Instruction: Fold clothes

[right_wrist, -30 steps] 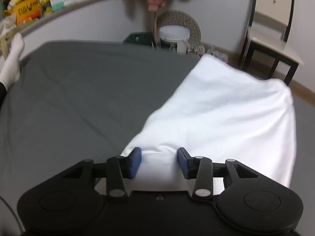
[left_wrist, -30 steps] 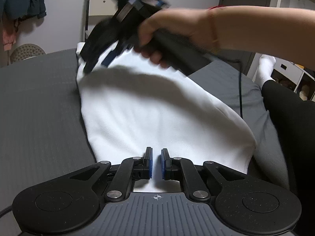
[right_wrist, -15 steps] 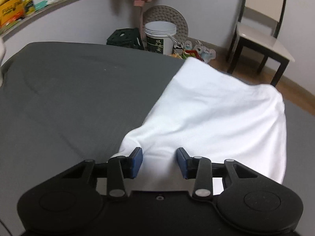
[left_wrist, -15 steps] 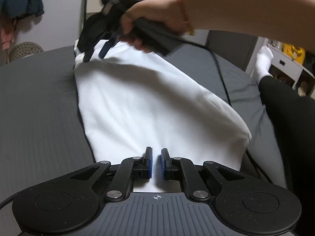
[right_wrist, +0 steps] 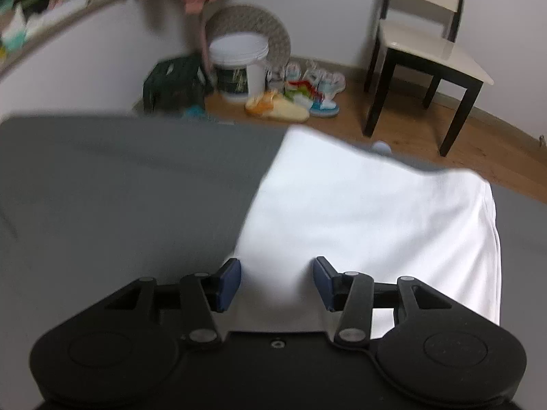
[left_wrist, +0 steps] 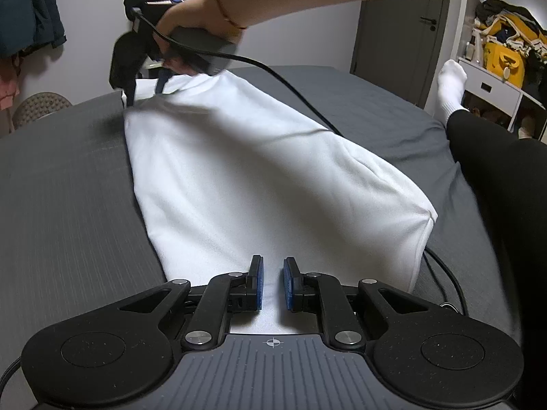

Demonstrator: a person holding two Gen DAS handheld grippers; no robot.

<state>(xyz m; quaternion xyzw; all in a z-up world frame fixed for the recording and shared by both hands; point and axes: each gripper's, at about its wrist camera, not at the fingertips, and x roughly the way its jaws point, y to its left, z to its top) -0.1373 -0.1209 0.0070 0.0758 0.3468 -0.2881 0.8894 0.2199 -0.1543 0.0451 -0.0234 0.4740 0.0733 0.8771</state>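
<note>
A grey bed [left_wrist: 61,184] lies under both tongs. The white garment [left_wrist: 239,171] spreads ahead of the left tongs [left_wrist: 272,283], nearly closed on its near edge. The right tongs [right_wrist: 277,282], jaws wide, straddle its far edge.

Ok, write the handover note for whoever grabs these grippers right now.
Left gripper: nearly shut, white garment between its pads at the near end.
Right gripper: jaws apart, straddling the far end of the garment; whether it grips is unclear.
Garment lies lengthwise on the grey bed, sides apparently folded into a long strip, far end slightly lifted.
Left: probably bring one end over the other, flatten, let go.
</note>
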